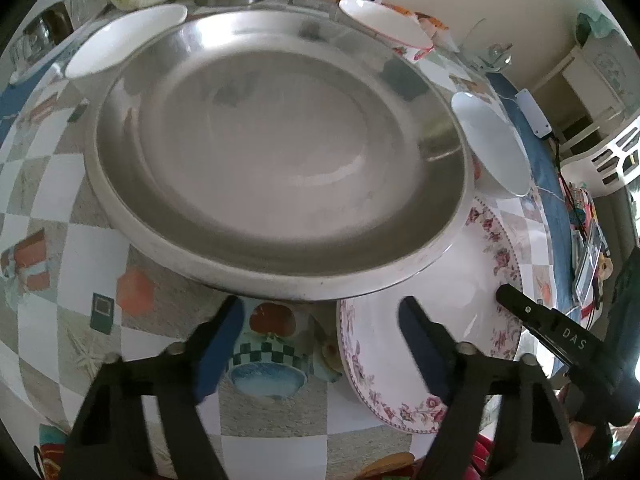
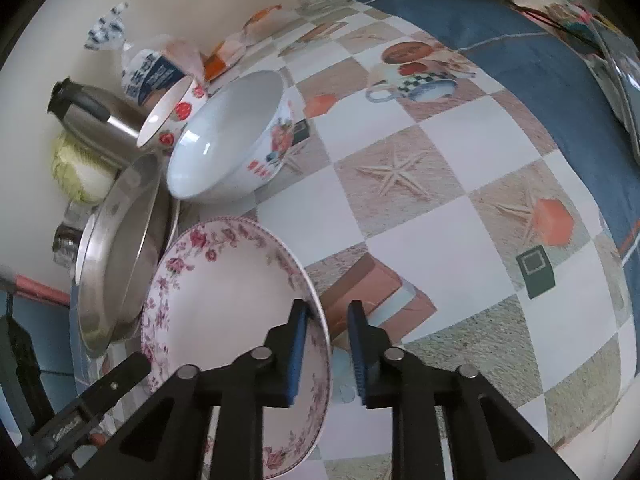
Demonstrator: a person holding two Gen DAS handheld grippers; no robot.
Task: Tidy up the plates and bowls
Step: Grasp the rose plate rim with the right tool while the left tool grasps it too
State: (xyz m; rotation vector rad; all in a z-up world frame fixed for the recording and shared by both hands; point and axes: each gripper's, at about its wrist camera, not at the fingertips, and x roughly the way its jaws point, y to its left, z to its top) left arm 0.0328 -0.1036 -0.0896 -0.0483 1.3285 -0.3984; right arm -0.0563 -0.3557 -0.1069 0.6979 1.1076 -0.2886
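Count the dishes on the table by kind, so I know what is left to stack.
Round stainless-steel plate: 1
Pink-flowered white china plate: 1
Plain white shallow dish, plate or bowl unclear: 1
White china bowls with red prints, one large and one small: 2
Total: 5

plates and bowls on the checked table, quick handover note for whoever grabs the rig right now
Right hand-held gripper: nearly shut over the rim of the floral plate; contact not clear.
Left hand-held gripper: open, holding nothing, just short of the steel plate.
Steel plate's edge overlaps the floral plate. Large white bowl, strawberry bowl and another white dish stand separately behind.
Done: nothing stacked yet.
Left: stack plates, nest bowls.
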